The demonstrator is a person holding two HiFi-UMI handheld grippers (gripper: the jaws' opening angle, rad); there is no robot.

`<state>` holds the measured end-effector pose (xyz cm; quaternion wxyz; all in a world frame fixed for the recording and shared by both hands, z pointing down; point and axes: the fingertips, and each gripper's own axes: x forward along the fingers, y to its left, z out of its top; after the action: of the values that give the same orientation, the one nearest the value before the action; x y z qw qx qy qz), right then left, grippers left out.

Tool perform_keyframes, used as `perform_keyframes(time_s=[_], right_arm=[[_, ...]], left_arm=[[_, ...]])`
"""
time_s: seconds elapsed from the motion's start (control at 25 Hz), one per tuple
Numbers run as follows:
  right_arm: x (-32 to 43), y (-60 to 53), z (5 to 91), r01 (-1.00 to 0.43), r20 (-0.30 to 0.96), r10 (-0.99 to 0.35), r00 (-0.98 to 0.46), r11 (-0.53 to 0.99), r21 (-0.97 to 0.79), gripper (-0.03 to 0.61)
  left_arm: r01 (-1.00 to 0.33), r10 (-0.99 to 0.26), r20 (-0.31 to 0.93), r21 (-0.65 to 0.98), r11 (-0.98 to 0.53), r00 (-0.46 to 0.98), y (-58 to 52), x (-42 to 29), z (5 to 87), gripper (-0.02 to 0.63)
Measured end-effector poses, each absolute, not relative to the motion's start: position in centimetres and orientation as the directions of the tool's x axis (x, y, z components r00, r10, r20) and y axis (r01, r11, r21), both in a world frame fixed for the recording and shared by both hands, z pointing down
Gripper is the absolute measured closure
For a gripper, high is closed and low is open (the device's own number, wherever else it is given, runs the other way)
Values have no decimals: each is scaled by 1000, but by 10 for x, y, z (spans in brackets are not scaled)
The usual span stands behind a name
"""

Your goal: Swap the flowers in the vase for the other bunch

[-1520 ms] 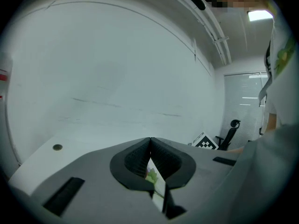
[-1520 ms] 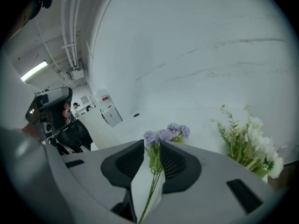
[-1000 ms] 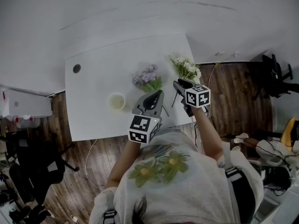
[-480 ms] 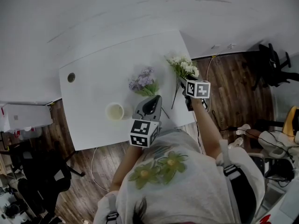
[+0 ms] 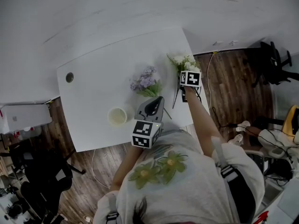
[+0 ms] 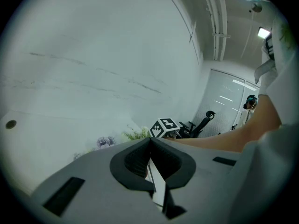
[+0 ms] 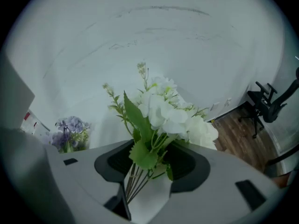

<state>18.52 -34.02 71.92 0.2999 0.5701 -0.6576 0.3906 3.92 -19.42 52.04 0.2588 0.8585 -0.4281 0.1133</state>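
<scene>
A white bunch of flowers (image 5: 183, 63) lies at the table's right edge. Its stems (image 7: 135, 183) run between the jaws of my right gripper (image 7: 149, 171), which have just been opening and now stand apart without pressing them. From the head, that gripper (image 5: 183, 84) sits mostly under its marker cube. A purple bunch (image 5: 145, 82) lies mid-table, also visible as purple flowers (image 7: 70, 132) in the right gripper view. The pale vase (image 5: 117, 116) stands left of my left gripper (image 5: 155, 101). The left gripper (image 6: 150, 141) hovers shut, with nothing seen in it.
The white table (image 5: 103, 69) has a round cable hole (image 5: 69, 77) at its far left. A cable (image 5: 208, 85) hangs off the right edge over wooden floor. Office chairs (image 5: 275, 69) stand to the right, and a white cabinet (image 5: 25, 115) to the left.
My right gripper has moved away from me and tipped downward over the white bunch's stems. The left gripper has sunk slightly.
</scene>
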Motion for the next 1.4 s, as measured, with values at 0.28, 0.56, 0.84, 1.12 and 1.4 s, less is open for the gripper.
perform_keyframes(time_s=[0.28,0.56,0.84,1.12,1.4], right_arm=[[175,-343,718,-978,841,-516,-163,199,-67,458],[156,-339,703,-953,784,-570,-245,290,-87,514],[140,-338,670,-929,722,-613,-321,350,-116,517],[122,-331,614,-887,619,-662,-423,441,-135,517],[108,-317,563,-846,520,-692,-500,520,-122,517]], left_arm=[[-787,-665,422,360,-501,616,-200,34,526,595],[-791,-679,408,358,-496,610,-199,28,522,595],[-802,-701,393,343,-489,595,-193,25,511,595],[-823,-744,359,322,-468,564,-187,15,491,595],[-839,-774,336,307,-449,537,-174,9,475,595]])
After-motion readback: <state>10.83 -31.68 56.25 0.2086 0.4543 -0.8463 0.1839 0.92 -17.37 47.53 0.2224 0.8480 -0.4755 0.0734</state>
